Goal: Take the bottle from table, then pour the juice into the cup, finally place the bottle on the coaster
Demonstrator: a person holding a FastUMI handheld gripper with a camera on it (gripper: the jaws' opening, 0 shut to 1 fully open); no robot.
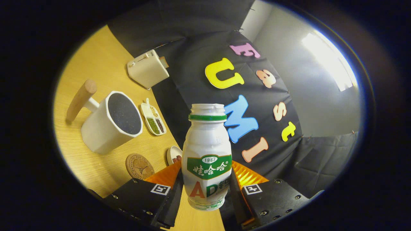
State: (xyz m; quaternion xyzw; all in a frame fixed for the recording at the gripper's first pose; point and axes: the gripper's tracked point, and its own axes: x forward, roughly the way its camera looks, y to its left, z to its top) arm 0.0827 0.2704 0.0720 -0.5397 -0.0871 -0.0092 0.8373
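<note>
**Bottle lifted, pour and placing left to do**

With the bottle (pixel 207 157) clamped between the fingers of the gripper (pixel 205 189) and carried tilted above the table (pixel 86 64), the pick looks done; whether juice has reached the cup (pixel 109 126) I cannot tell; the coaster (pixel 139 166) lies bare just beside the cup. Pale wood tabletop; small dishes and a cream box beyond the cup; black cloth wall, grey room, bright ceiling light.
</note>
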